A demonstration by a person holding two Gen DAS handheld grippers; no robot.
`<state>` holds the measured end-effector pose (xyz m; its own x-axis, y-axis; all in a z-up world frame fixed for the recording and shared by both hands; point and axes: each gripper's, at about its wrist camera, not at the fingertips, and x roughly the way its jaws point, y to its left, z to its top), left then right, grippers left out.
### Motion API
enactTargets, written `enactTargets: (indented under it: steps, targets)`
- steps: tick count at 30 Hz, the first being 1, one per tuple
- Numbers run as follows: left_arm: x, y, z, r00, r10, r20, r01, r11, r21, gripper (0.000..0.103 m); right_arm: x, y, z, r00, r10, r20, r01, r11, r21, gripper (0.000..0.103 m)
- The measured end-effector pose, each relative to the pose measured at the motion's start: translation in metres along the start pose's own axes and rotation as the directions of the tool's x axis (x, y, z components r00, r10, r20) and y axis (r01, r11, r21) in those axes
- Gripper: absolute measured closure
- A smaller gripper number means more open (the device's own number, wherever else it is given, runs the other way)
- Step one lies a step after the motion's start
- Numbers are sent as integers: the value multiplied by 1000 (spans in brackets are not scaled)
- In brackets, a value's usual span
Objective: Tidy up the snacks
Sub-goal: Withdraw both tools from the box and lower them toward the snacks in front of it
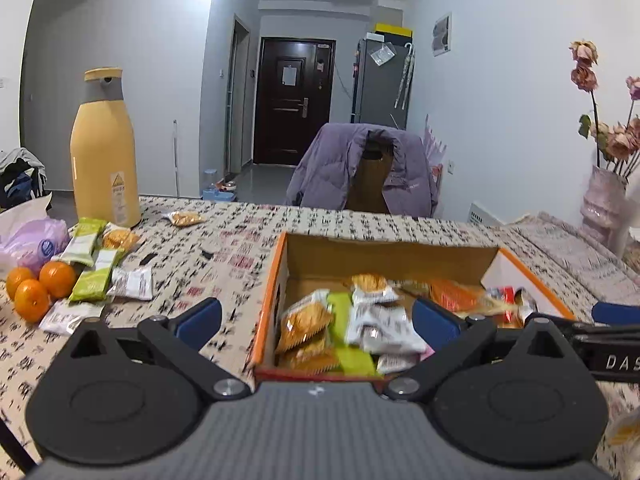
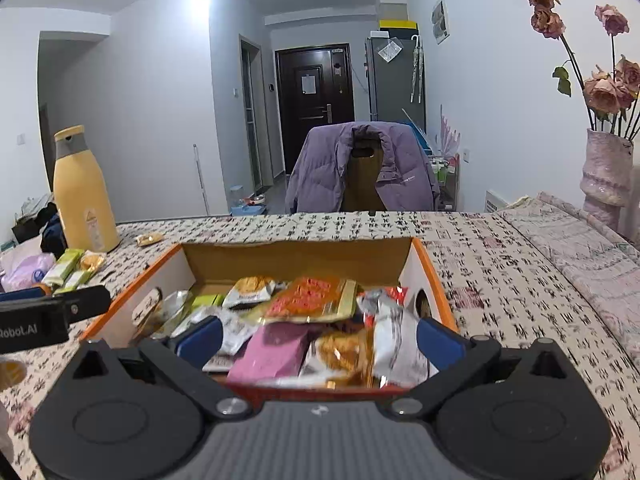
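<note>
Both tongs (image 1: 316,322) (image 2: 318,338) wide, snack box (image 2: 434,280) btwn

— What's in front of the left gripper (image 1: 316,322)?
— An orange-edged cardboard box (image 1: 272,300) holding snack packets (image 1: 308,326), with the blue fingers (image 1: 198,320) spread wide and gripping nothing.
— And to the left on the table (image 1: 224,248)?
— Green wafer bars (image 1: 94,276), white packets (image 1: 132,284), three oranges (image 1: 36,286) and a tall yellow flask (image 1: 105,152).
</note>
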<state>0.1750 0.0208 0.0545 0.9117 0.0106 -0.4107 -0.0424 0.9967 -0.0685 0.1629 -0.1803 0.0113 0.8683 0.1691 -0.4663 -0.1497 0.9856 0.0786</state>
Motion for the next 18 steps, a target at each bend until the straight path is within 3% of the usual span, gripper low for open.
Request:
enactTargets:
  steps: [12,18]
  targets:
    - [-27,19,-44,998,-29,-61,31,999,24,0,-24,24,-48,997,-19,-75,16,999,-41,0]
    - [-32,20,-64,994,-50,-101,55,998,43,0,-27,26,-74,989,-46,-140,45,999,-7,0]
